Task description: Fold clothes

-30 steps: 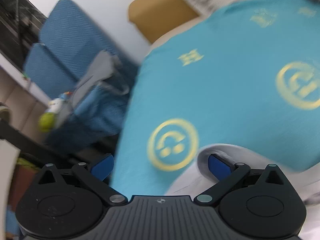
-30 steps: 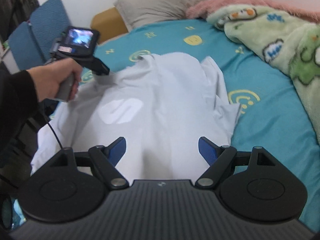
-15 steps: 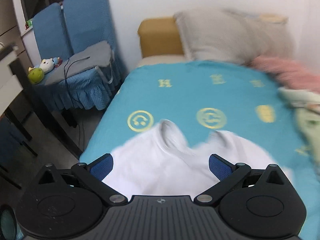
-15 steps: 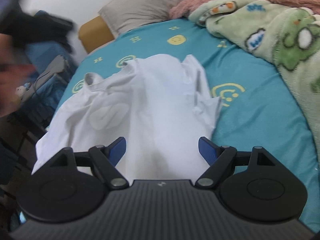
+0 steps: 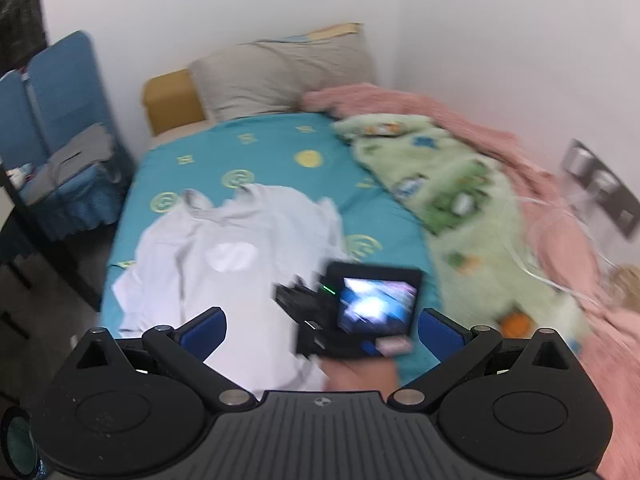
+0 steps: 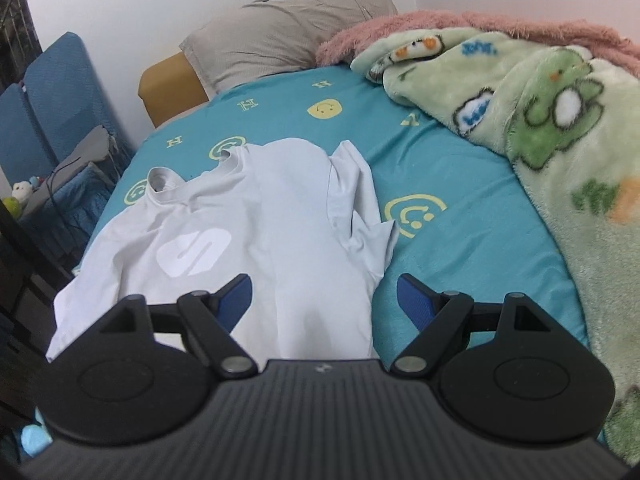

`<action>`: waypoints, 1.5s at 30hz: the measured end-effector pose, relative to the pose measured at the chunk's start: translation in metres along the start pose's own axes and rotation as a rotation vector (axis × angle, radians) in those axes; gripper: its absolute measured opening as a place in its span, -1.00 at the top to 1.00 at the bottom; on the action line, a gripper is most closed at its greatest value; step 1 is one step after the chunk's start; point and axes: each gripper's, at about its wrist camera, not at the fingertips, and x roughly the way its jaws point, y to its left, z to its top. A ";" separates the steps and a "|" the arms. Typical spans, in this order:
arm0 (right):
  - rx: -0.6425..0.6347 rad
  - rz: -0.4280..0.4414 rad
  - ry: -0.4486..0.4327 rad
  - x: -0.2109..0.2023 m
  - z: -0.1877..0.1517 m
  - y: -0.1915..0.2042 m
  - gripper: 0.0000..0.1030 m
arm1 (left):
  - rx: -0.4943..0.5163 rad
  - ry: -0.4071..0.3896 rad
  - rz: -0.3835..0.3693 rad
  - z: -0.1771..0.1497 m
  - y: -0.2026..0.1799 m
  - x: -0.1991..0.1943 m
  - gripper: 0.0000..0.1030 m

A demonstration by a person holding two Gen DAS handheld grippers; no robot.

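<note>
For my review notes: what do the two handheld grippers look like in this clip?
Both match: the left gripper and the right gripper have ribbed dark-grey bodies, black linkage arms with silver pivot pins and blue textured finger pads. The left view shows a small lit screen on the right unit's back.

A bed [image 6: 460, 264] covered with a teal sheet printed with yellow smileys carries a white short-sleeved T-shirt [image 6: 256, 240] spread flat, a grey pillow [image 6: 288, 36] at its head, a green fleece cartoon blanket [image 6: 560, 128], and a pink fluffy blanket [image 5: 460, 120] beyond it.

Soft even indoor light; left wrist view motion-blurred, both fisheye-bent at edges.
</note>
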 end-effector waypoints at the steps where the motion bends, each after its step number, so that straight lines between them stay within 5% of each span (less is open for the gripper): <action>1: -0.002 -0.003 -0.002 -0.002 -0.001 0.000 -0.57 | 0.002 -0.010 0.000 -0.005 0.000 -0.005 -1.00; 6: -0.005 0.005 -0.022 -0.014 -0.001 0.001 -0.57 | -0.044 -0.022 0.001 -0.020 0.009 -0.025 -1.00; 11: -0.007 0.007 -0.038 -0.019 0.001 0.001 -0.57 | -0.072 -0.116 0.009 -0.015 0.026 -0.040 -1.00; 25: 0.054 0.019 -0.038 -0.020 0.007 -0.012 -0.57 | -0.049 -0.042 -0.044 -0.022 0.018 -0.017 -1.00; 33: 0.071 0.036 -0.039 -0.024 0.010 -0.017 -0.57 | -0.004 -0.224 -0.078 -0.009 0.006 -0.029 -1.00; 39: 0.110 0.020 -0.037 -0.024 0.013 -0.025 -0.57 | -0.081 -0.211 0.018 0.009 0.026 0.032 -1.00; 45: 0.193 -0.011 -0.031 -0.022 0.016 -0.045 -0.57 | -0.150 -0.186 0.190 0.038 0.081 0.154 -1.00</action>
